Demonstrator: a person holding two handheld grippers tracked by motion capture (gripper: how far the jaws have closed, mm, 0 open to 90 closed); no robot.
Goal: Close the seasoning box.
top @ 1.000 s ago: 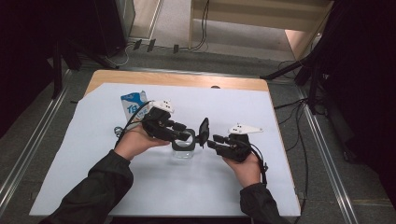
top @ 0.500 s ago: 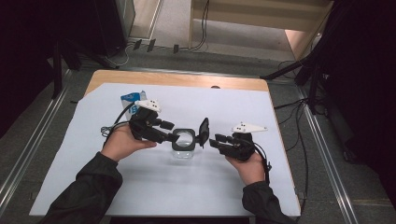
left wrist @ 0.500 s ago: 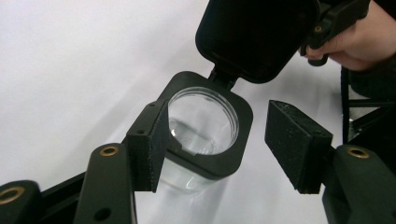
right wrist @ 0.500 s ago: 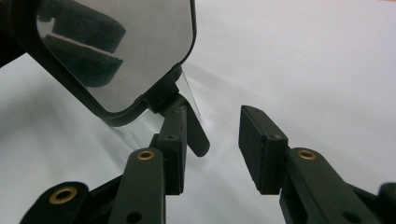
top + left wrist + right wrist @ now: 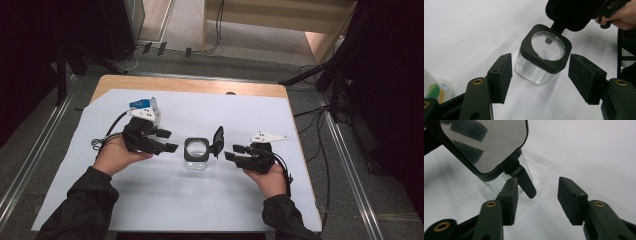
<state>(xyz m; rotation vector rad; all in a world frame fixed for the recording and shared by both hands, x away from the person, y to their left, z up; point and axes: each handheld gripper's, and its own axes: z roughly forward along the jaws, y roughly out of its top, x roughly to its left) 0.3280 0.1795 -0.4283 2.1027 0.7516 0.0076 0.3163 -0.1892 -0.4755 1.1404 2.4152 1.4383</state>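
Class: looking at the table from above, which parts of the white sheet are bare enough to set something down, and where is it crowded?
Bare: the white sheet near the front edge between the forearms, and its far right corner. Crowded: the middle, where the left gripper, clear jar and right gripper cluster, and by the carton.

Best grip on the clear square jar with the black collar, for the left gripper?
Take the clear square jar across its two flat glass walls below the black collar, coming level from the left gripper side. The flat sides likely suit the pads, and the hinged black lid stands open on the far side, clear of that approach.
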